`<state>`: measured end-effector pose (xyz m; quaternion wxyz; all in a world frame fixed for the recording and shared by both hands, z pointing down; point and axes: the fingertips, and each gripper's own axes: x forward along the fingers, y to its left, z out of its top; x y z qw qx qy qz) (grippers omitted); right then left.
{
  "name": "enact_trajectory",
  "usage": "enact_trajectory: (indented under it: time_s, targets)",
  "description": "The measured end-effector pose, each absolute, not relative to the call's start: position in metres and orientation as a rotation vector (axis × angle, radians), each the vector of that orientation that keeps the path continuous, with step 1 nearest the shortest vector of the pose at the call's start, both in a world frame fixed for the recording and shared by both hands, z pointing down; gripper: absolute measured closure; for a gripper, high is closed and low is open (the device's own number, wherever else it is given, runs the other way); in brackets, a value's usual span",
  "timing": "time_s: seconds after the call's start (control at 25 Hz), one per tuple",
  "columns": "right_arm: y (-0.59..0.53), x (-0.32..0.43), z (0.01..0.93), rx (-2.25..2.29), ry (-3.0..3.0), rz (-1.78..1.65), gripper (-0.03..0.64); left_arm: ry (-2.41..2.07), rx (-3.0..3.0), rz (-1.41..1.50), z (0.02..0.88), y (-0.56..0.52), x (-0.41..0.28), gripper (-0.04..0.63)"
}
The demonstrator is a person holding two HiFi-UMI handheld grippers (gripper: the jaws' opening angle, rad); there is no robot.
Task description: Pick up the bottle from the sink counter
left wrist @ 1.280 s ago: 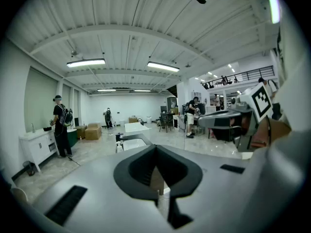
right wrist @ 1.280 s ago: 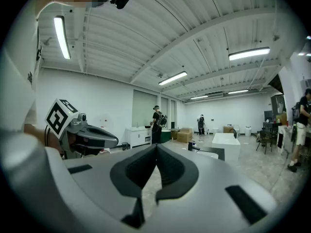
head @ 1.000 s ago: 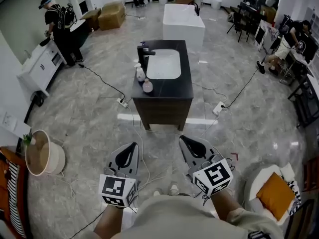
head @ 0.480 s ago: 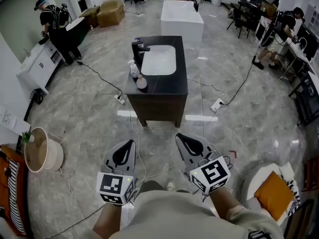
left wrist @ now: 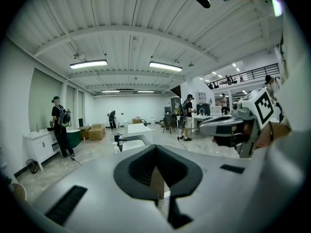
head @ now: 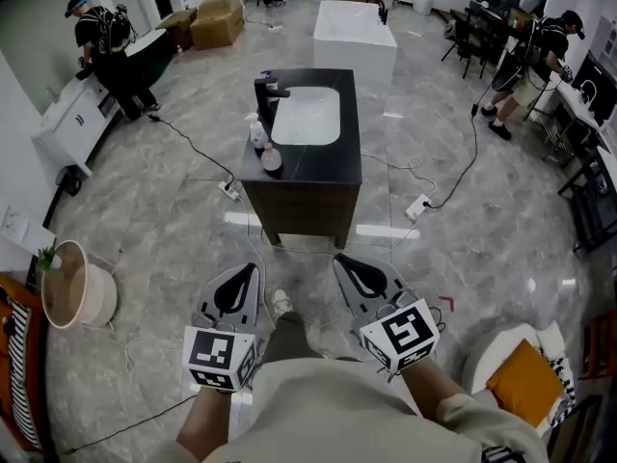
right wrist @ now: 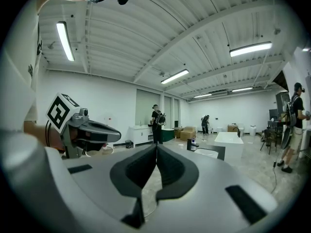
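The dark sink counter (head: 333,167) stands a few steps ahead on the marble floor, with a white basin (head: 307,116) and a black faucet (head: 265,93). On its left edge stand a white pump bottle (head: 255,131) and a squat pinkish bottle (head: 272,159). My left gripper (head: 253,269) and right gripper (head: 339,260) are held low in front of my body, far short of the counter. Both are shut with nothing between the jaws. In the left gripper view the jaws (left wrist: 155,147) meet in front of the distant counter (left wrist: 130,141). In the right gripper view the jaws (right wrist: 156,147) are also together, with the counter (right wrist: 216,152) small beyond them.
Cables and a power strip (head: 419,207) lie on the floor around the counter. A white bathtub (head: 354,32) stands behind it. A person (head: 101,41) works at a cabinet far left, another person (head: 540,46) far right. A round basket (head: 72,292) is at my left, an orange-cushioned chair (head: 521,379) at my right.
I have stepped forward: one shoe now shows between the grippers and the view has shifted slightly. Both grippers stayed shut and level. The person at right has walked.
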<state>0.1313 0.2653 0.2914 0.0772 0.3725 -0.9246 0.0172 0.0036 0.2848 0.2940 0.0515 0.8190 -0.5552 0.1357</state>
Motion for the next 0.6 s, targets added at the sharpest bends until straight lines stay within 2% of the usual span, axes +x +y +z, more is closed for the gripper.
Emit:
enact_trajectory:
  time_s: [0.6]
  targets:
    - [0.176, 0.099, 0.325, 1.091, -2.738, 0.081, 0.620, -1.642, 2.484, 0.400, 0.321, 0.192, -0.023, 0.589]
